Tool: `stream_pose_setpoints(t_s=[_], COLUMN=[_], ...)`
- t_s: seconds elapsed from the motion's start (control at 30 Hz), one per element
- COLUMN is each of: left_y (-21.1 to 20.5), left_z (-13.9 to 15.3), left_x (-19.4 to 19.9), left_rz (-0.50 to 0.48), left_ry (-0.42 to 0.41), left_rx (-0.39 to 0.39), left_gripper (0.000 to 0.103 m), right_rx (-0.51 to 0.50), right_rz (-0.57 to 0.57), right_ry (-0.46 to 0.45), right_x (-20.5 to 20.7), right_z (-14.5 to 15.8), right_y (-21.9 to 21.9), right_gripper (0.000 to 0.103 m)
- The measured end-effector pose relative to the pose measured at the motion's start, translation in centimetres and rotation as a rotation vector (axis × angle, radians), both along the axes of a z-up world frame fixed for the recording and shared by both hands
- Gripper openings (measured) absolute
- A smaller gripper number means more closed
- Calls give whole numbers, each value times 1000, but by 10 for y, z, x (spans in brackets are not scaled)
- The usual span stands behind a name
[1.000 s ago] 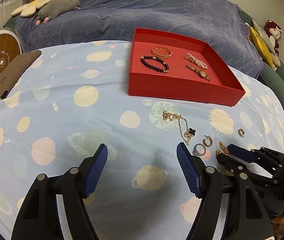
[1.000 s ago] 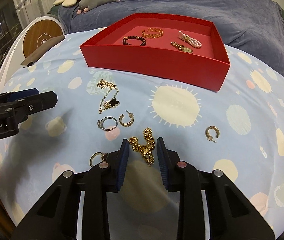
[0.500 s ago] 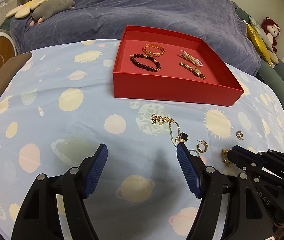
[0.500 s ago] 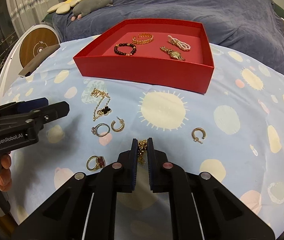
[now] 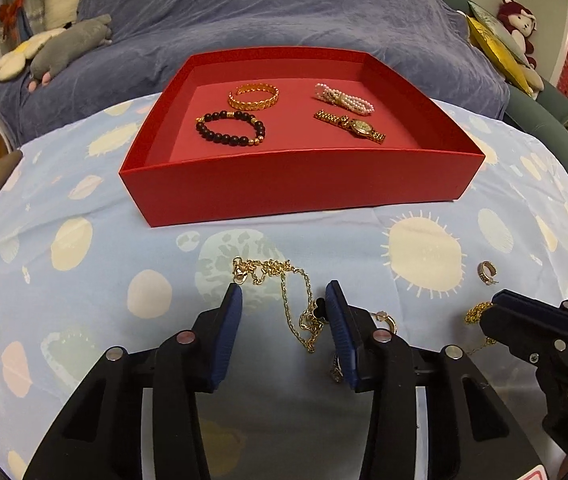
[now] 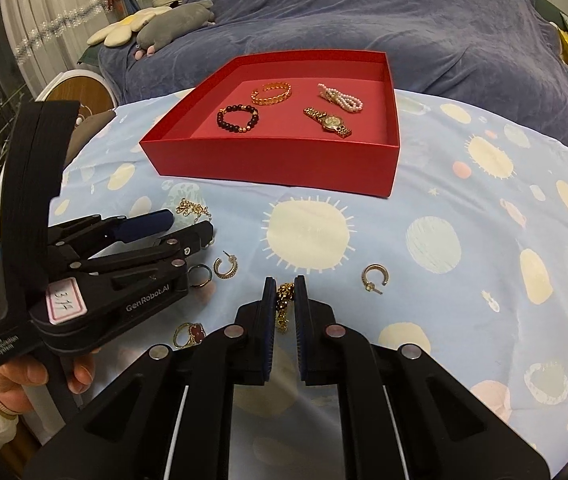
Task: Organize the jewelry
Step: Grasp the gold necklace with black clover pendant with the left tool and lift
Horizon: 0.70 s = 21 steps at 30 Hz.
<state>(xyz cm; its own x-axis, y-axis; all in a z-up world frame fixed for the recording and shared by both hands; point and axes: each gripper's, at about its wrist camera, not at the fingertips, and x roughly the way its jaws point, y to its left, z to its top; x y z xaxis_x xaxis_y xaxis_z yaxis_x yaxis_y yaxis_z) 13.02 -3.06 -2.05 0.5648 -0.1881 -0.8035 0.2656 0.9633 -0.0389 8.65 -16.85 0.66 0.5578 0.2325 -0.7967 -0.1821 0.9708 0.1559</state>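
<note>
Right gripper: jaws clamped tight on a chunky gold link chain, which hangs between the pads just above the planet-print blue cloth on the worktop. Left gripper: jaws partly open and closing around a thin gold necklace with black clover pendant, lying on the cloth; pads not pressing yet. Red cardboard tray beyond already holds four pieces.

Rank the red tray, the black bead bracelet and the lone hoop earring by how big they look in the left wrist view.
1. red tray
2. black bead bracelet
3. hoop earring, smallest, though it lies nearer the camera.
</note>
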Motion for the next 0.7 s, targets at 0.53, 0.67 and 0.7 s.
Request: stream_pose_setpoints(t_s=[0.53,0.67,0.7], left_y=[21,22,19], left_z=[17,24,22], left_x=[-7,-8,-6], left_rz=[6,6,4], left_ry=[6,-1,10], left_rx=[-122,-142,-142], left_gripper=[0,0,0], right_rx=[22,29,28], right_rz=[-21,-22,-20], right_ry=[-12,-13,-13], right_x=[-1,-1,-1], right_z=[7,8,8], right_y=[-8,-8,-7], right_gripper=[8,8,8])
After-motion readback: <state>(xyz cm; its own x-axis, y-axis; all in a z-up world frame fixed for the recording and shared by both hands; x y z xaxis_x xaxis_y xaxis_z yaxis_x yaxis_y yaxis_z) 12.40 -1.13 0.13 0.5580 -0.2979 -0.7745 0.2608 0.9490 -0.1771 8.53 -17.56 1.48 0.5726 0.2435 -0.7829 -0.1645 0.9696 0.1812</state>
